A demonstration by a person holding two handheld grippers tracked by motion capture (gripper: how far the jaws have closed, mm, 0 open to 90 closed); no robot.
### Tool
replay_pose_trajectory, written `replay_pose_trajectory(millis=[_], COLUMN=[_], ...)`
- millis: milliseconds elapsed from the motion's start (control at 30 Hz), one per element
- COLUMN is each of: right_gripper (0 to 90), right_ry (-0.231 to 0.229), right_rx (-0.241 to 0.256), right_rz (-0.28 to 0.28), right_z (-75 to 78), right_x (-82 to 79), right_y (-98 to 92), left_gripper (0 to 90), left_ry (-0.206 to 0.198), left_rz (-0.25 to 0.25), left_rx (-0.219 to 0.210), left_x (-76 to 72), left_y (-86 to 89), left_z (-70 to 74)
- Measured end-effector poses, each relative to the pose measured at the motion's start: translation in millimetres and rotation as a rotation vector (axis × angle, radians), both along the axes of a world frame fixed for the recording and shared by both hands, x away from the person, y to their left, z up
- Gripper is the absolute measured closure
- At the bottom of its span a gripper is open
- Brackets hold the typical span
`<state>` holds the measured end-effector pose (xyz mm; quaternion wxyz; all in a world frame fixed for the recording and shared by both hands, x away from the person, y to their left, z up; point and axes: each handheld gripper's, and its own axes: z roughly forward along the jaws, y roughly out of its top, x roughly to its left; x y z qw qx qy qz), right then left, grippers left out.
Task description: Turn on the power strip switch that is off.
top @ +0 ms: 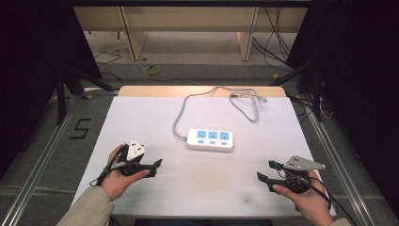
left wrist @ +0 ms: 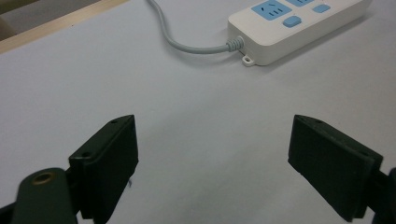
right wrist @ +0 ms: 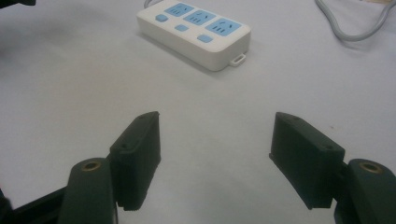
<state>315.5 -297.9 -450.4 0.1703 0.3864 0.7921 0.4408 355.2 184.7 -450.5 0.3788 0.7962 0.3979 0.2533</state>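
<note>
A white power strip (top: 210, 139) with three blue sockets lies flat at the middle of the white table (top: 141, 122). Its grey cable (top: 244, 101) loops toward the table's far edge. My left gripper (top: 155, 168) is held low at the front left, open and empty, its jaws pointing right. At the front right my right gripper (top: 266, 171) is also open and empty, pointing left. In the left gripper view the jaws (left wrist: 215, 154) stand wide apart, with the strip's cable end (left wrist: 299, 28) ahead. The right gripper view has its gripper (right wrist: 217, 149) spread before the strip (right wrist: 196, 35).
Bare white tabletop lies between both grippers and the strip. Beyond the far table edge are a wooden frame (top: 188, 23) and loose cables on the floor (top: 153, 69). Metal rails (top: 42, 155) run along both sides of the table.
</note>
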Motion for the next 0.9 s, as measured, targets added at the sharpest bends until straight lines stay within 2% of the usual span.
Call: replay_pose_trajectory(millis=[200,300,333,367,467,567,700,900], right_gripper=[38.9,51.9,51.9,62.2,77.8,87.8,90.0,90.0], right_ry=[-0.01,-0.034,-0.034,-0.052,-0.075,-0.077,-0.066,-0.065], right_rx=[0.005,-0.008,-0.008,-0.017,-0.024,-0.041,-0.065,-0.067], right_rz=[-0.002,0.004,0.004,0.006,-0.001,-0.006,-0.003,0.007], right_z=[2.7,6.8,6.8,9.6,12.0,13.7,15.2,17.1], right_x=[0.0,-0.3,-0.3,-0.3,0.2,0.9,3.1,8.9], right_y=[1.1,1.4,1.4,1.5,1.7,2.8,5.5,9.3], left_gripper=[15.5,15.5,15.5,15.5,15.6,15.6,15.6,15.6], left_ry=[-0.002,-0.004,-0.002,-0.002,-0.002,-0.006,-0.008,-0.007], left_rz=[-0.003,0.001,0.001,0.001,0.0,0.0,0.001,0.001], left_rx=[0.011,0.01,0.011,0.012,0.015,0.024,0.024,0.026], left_x=[-0.3,0.0,0.1,0.3,1.1,1.3,1.5,1.6], left_y=[0.2,0.2,0.3,0.4,0.3,0.0,-0.1,-0.5], left_z=[-0.2,-0.5,-0.5,-0.7,-1.1,-1.5,-1.5,-1.5])
